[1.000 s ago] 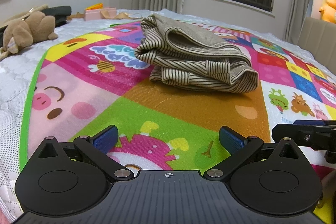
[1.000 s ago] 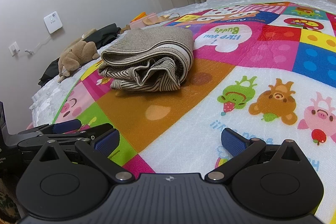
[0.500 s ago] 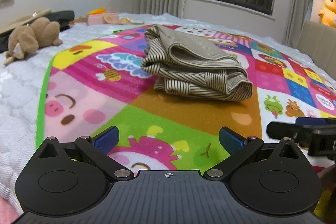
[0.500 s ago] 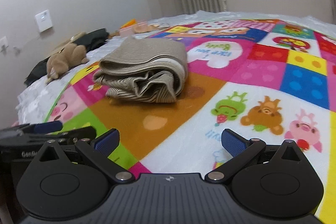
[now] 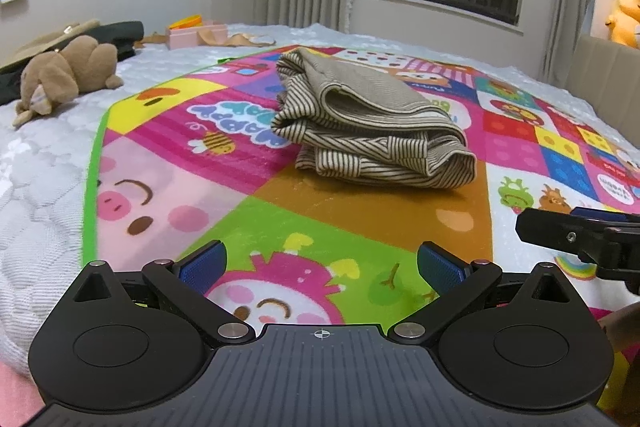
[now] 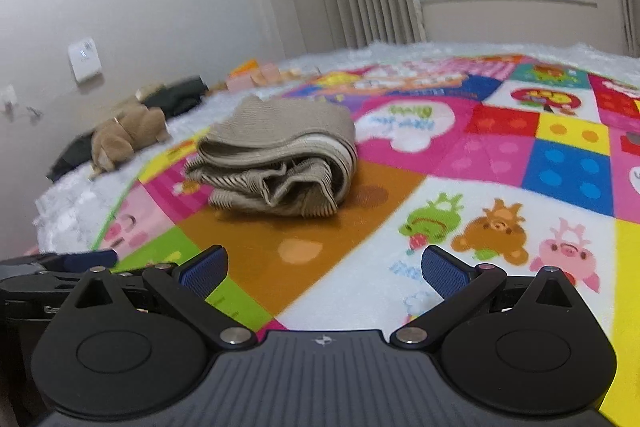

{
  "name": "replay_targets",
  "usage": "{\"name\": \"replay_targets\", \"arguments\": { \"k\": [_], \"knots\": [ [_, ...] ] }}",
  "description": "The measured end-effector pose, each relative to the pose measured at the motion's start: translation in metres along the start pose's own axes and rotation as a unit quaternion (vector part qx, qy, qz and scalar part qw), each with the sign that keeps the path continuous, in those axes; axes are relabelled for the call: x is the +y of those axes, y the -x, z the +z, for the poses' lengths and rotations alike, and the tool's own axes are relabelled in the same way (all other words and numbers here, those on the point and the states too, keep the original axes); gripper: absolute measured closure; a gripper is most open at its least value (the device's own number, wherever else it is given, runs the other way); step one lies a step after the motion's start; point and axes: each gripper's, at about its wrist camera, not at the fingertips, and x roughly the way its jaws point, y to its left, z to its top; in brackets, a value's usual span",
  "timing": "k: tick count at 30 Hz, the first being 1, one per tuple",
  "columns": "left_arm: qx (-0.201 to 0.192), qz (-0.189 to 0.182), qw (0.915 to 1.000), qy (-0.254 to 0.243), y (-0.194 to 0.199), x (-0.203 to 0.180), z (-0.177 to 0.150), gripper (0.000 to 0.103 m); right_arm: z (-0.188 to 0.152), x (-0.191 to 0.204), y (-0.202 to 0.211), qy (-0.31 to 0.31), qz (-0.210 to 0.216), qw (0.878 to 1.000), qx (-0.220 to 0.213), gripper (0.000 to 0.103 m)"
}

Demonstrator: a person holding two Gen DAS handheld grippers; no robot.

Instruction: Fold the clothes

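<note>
My left tool (image 5: pixel 318 263) and right tool (image 6: pixel 324 269) both stand wide, empty, near the mat's (image 5: pixel 360 219) edge. Folded striped garment (image 5: pixel 372 131) lies farther on, untouched.

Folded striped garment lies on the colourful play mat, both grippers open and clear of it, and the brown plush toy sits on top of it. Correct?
Not quite: the left wrist view shows the brown plush toy lying on the white bedding, apart from the striped garment. The rest holds.
</note>
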Motion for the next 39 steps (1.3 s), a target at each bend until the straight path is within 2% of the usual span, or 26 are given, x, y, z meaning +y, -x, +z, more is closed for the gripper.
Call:
{"name": "replay_targets", "arguments": {
  "k": [2, 6, 12, 19, 39],
  "knots": [
    [-0.015, 0.005, 0.9999, 0.002, -0.007, -0.001, -0.005, 0.0, -0.008, -0.002, -0.001, -0.001, 0.003, 1.0, -0.021, 0.0],
    [-0.012, 0.013, 0.9998, 0.001, -0.017, -0.003, -0.016, 0.0, -0.014, -0.007, 0.001, -0.014, 0.024, 0.999, -0.03, 0.0],
    [-0.019, 0.008, 0.9998, -0.007, -0.018, -0.005, -0.021, 0.0, -0.014, -0.012, -0.009, -0.029, 0.042, 0.999, -0.006, 0.0],
    [-0.025, 0.006, 0.9996, -0.007, -0.018, -0.004, -0.022, 0.0, -0.016, -0.025, -0.009, -0.072, 0.054, 0.996, -0.004, 0.0],
    [-0.026, 0.013, 0.9995, -0.015, -0.019, -0.007, -0.023, 0.0, -0.017, -0.033, -0.008, -0.103, 0.066, 0.992, -0.009, 0.0]
  ]
}}
